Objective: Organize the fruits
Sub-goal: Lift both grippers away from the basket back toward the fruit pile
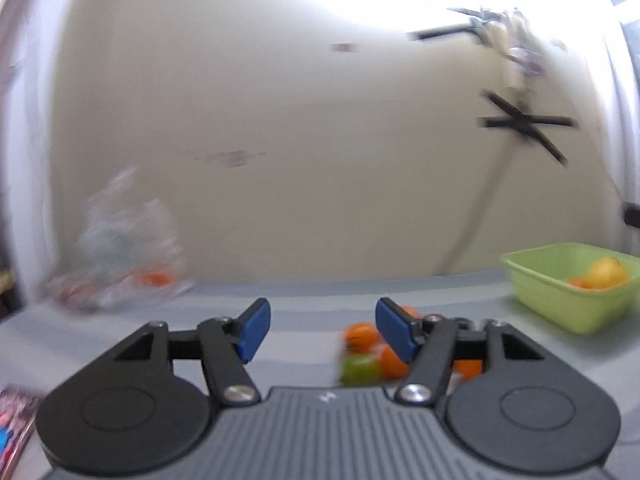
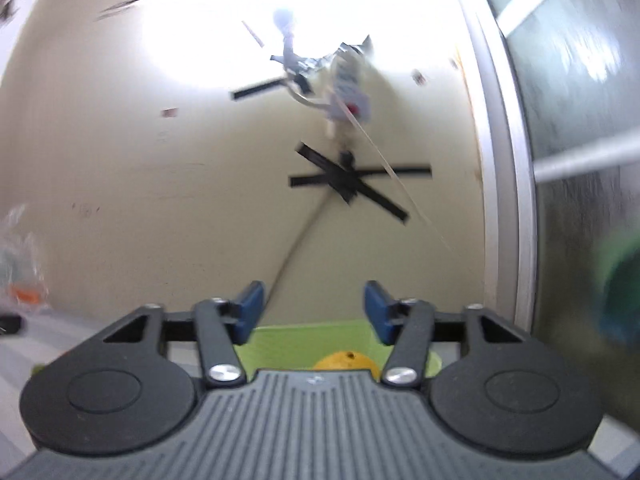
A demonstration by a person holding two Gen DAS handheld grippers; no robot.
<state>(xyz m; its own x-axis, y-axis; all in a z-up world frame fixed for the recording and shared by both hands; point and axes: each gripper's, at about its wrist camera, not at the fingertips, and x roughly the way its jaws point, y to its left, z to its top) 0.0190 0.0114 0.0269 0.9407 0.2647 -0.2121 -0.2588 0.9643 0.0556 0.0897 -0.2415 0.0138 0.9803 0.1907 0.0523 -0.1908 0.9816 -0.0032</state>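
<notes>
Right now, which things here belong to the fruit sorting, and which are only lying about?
For the job:
- green tub
- yellow fruit in the tub
- loose oranges on the table
- green fruit

Lying about:
- clear plastic bag
- black tape cross on the wall

No text can be read in either view. The small white mark on the grey ribbed gripper body is too blurred to make out.
</notes>
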